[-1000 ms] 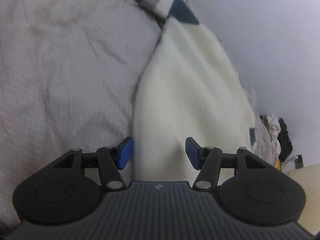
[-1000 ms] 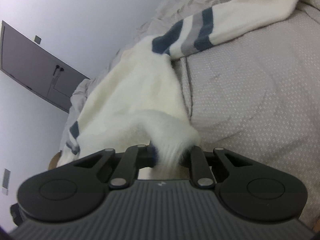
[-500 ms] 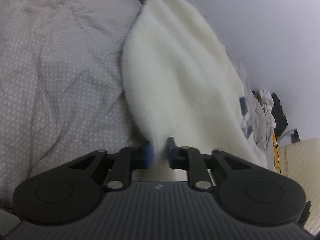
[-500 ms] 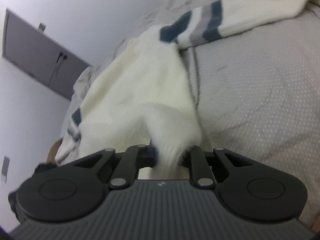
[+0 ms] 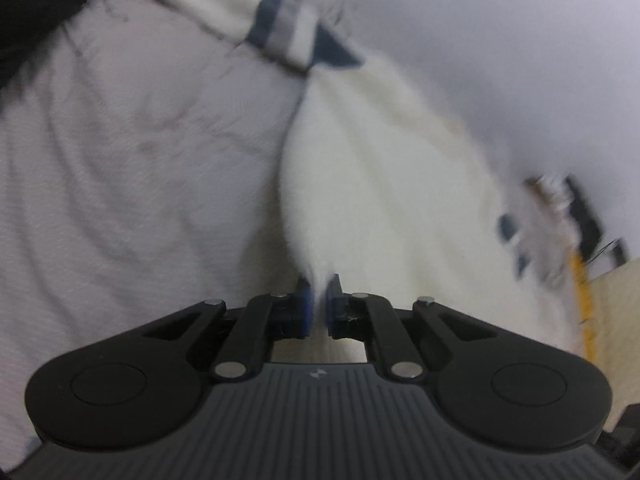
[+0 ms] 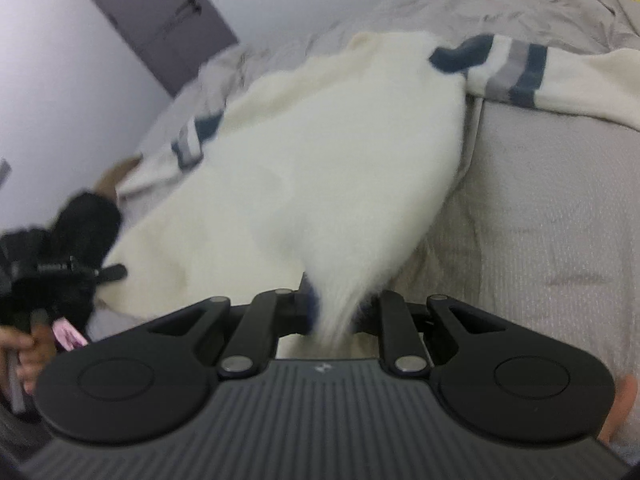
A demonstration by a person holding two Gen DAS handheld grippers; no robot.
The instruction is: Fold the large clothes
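Note:
A large cream fleece sweater (image 5: 384, 184) with navy and grey sleeve stripes (image 5: 292, 40) lies on a grey bed. My left gripper (image 5: 319, 300) is shut on one bottom corner of the sweater, which stretches away from its blue pads. In the right wrist view the same sweater (image 6: 320, 160) spreads across the bed, and my right gripper (image 6: 340, 308) is shut on its other bottom corner. The fleece hides the right pads. A striped sleeve (image 6: 512, 68) trails off to the right. Both views are blurred by motion.
The grey dotted bedspread (image 5: 120, 180) lies under the sweater and to its left; it also shows in the right wrist view (image 6: 540, 220). A pile of clothes (image 5: 560, 200) sits at the far right. The left gripper and hand (image 6: 52, 280) show at left. A dark door (image 6: 160, 12) is behind.
My left gripper was open around the sweater's corner, then shut on it and now lifts it. My right gripper has stayed shut and swung so that the whole sweater shows.

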